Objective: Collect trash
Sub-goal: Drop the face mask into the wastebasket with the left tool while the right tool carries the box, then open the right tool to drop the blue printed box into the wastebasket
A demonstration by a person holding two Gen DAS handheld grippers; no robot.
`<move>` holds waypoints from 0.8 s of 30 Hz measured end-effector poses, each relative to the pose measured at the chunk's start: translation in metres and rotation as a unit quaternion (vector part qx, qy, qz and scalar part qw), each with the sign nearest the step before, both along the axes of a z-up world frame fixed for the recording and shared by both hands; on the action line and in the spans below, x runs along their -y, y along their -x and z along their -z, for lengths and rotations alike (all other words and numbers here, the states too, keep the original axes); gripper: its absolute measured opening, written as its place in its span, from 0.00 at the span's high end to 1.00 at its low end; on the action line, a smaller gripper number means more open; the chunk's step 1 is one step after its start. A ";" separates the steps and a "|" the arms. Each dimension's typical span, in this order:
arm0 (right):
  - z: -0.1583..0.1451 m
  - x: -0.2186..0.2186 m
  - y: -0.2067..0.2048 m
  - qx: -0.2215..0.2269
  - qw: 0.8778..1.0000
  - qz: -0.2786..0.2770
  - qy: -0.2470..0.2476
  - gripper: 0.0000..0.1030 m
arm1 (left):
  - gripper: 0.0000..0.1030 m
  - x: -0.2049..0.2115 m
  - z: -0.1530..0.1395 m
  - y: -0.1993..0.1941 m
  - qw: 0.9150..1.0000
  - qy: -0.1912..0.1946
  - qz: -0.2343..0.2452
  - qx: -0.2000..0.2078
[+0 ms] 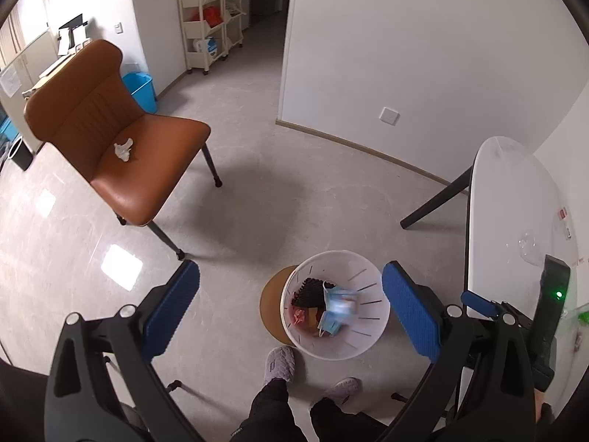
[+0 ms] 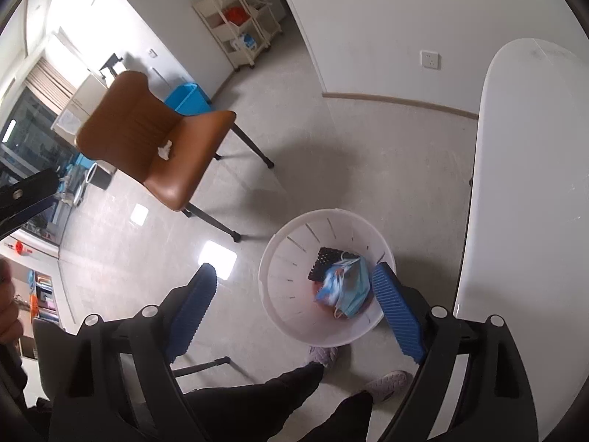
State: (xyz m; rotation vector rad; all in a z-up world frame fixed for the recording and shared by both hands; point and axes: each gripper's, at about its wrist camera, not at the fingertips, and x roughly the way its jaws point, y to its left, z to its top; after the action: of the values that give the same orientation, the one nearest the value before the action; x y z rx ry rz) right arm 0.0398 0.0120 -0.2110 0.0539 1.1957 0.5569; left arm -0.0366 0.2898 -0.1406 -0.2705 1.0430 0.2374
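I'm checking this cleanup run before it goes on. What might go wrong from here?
The crumpled tissue still lies on the brown chair, apart from the white bin, so it may be missed. Clear plastic on the white table is hard to spot. The bin stands close to the person's slipper; a step could tip it.

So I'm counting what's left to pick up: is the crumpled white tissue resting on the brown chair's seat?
Touching. In the left wrist view the crumpled tissue lies directly on the seat of the brown chair, with no gap beneath it.

A tan chair stands on the pale grey floor (glossy with light patches), white walls behind, cream shelving beyond.
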 end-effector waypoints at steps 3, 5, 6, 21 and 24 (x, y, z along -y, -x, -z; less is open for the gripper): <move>-0.015 0.014 0.004 0.009 0.999 0.028 -0.012 0.08 | 0.08 0.006 -0.006 0.003 1.000 -0.004 0.001 -0.005; -0.031 0.029 0.006 0.021 0.998 0.050 -0.013 0.07 | 0.08 0.016 -0.016 0.003 1.000 -0.005 0.011 0.003; -0.042 0.038 0.009 0.029 0.998 0.062 -0.015 0.06 | 0.08 0.023 -0.021 0.002 1.000 -0.007 0.018 0.008; -0.147 0.186 0.071 0.145 0.962 0.232 -0.004 0.02 | 0.08 0.146 -0.063 -0.019 0.987 0.005 0.149 0.056; -0.144 0.198 0.076 0.146 0.957 0.252 -0.002 0.02 | 0.08 0.168 -0.065 -0.021 0.983 0.002 0.174 0.058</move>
State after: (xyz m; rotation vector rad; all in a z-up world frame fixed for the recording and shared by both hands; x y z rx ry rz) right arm -0.0361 -0.1857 -0.0666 0.2638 0.8457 0.1110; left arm -0.0160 0.1223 -0.0760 -0.1014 0.9577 -0.0955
